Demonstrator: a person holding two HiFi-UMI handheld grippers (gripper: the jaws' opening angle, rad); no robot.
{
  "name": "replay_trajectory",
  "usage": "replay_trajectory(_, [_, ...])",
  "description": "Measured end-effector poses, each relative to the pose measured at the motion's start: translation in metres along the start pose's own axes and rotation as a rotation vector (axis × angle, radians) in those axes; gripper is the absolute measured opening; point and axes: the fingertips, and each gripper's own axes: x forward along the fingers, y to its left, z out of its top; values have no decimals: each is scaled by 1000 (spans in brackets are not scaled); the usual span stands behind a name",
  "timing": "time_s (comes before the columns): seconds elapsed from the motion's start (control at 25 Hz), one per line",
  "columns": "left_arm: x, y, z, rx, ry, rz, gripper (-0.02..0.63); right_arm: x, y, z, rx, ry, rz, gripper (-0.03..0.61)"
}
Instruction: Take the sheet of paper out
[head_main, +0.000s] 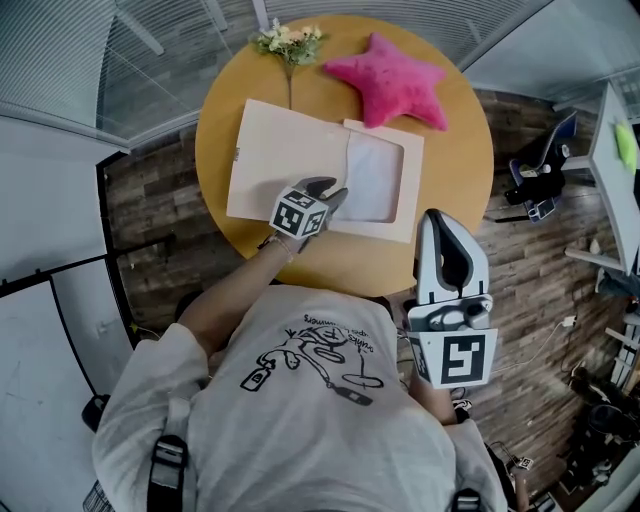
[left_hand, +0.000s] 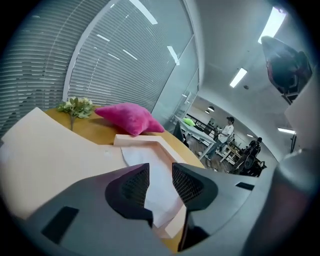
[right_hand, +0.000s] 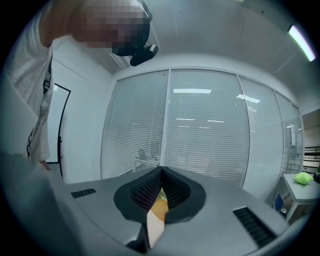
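Setting: A round wooden tabletop (head_main: 455, 150) is seen from above. A cream envelope (head_main: 280, 150) lies flat at its middle, with a pink star cushion (head_main: 390, 80) at 1 o'clock and a small bunch of flowers (head_main: 288, 40) at 12 o'clock.

Sheet of paper: The white sheet of paper (head_main: 378, 178) is tucked in the envelope's 3 o'clock end and is bared by an open cut-out. Its visible part is taller than it is wide, so its long axis is judged to run from 12 to 6 o'clock.

Key relation: The left claw (head_main: 335, 193) is placed at the sheet's 8 o'clock corner, so most of the sheet lies toward 2 o'clock from it. It is by far the nearer claw.

Left claw: In the left gripper view the left claw (left_hand: 160, 170) is seen spread moderately wide. The sheet (left_hand: 161, 197) is framed in the gap, and its near edge looks slightly lifted. Nothing is pinched yet, and contact with the pads cannot be confirmed.

Right claw: The right claw (head_main: 437, 218) is held off the tabletop's 5 o'clock rim, close to the person's body and well apart from the sheet. In the right gripper view it (right_hand: 161, 172) is seen pressed together at the tips and holding nothing.

Next move: A pinch on the near edge is judged likely, followed by a pull out of the envelope.
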Motion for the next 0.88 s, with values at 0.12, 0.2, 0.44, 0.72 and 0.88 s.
replay_trajectory(0.12, [16,6,-9,-11,40,-5,157,2,-1,-1,3,-4,7,6])
replay_trajectory(0.2, [25,10,-14,-27,65,-8,165,3,-4,-3,4,5,1,6])
replay_trajectory(0.44, [51,24,-31,-91,123,-17,173,5,-9,-10,4,26,-13,6])
replay_trajectory(0.72, [75,43,-48,-176,175,8,192,7,-11,-16,14,36,-19,6])
replay_trajectory(0.88, [85,47,-51,-207,184,22,196,8,-12,-18,19,42,-19,6])
